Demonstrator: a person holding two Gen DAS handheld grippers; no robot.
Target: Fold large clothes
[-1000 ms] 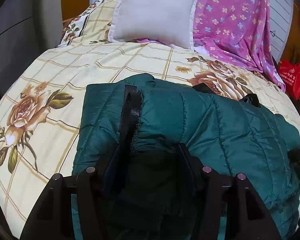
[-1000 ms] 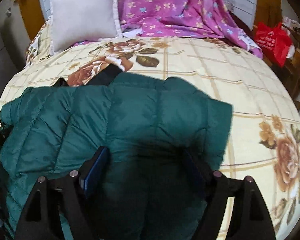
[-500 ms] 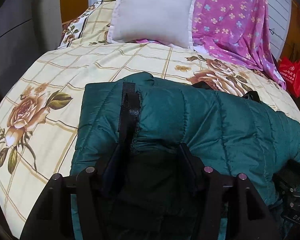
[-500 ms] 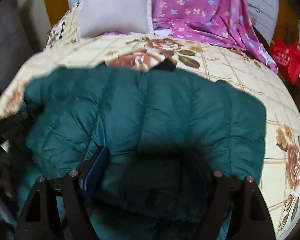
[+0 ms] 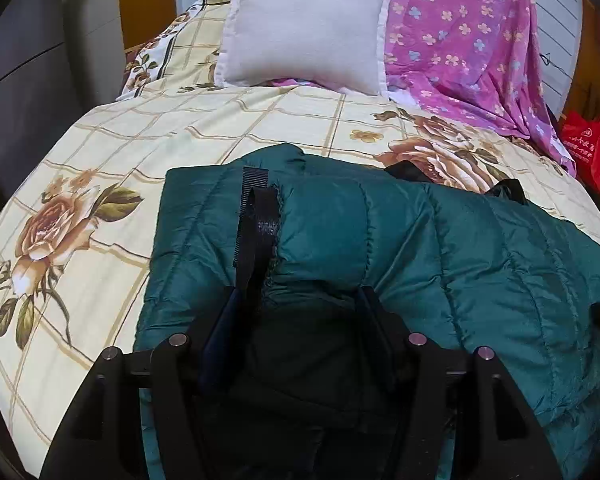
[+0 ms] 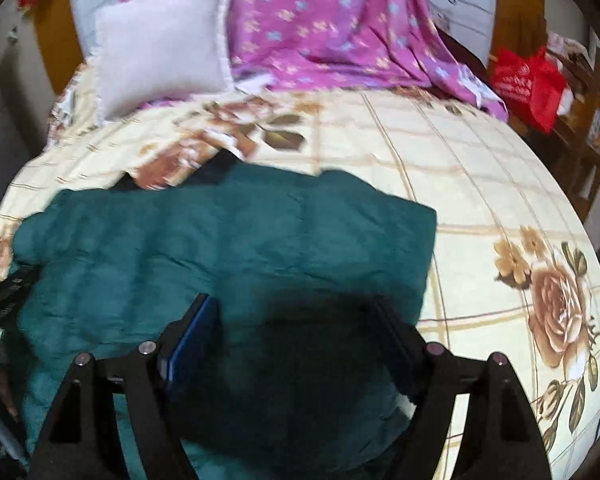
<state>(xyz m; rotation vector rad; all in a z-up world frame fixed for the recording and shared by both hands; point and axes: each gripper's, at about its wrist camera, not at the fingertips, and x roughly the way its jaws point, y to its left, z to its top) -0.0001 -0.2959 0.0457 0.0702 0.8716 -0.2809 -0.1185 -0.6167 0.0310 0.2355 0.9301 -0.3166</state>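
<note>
Gripping jacket (image 5: 480, 264): left claw (image 5: 296, 300); right claw (image 6: 296, 312)

green jacket (image 5: 440, 248) bunched in left tool (image 5: 296, 300)

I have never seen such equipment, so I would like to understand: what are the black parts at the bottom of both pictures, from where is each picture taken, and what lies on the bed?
A person holds a two-finger gripper in each hand; there is no robot arm. Each picture comes from a small camera on one gripper, looking forward along its fingers. The black parts are those fingers. The left gripper and the right gripper each have a thick bunch of the dark green quilted puffer jacket between their fingers. The jacket lies on a cream bedsheet with printed roses. Behind it stand a white square pillow and a pink flowered cloth. A red bag stands beside the bed.
</note>
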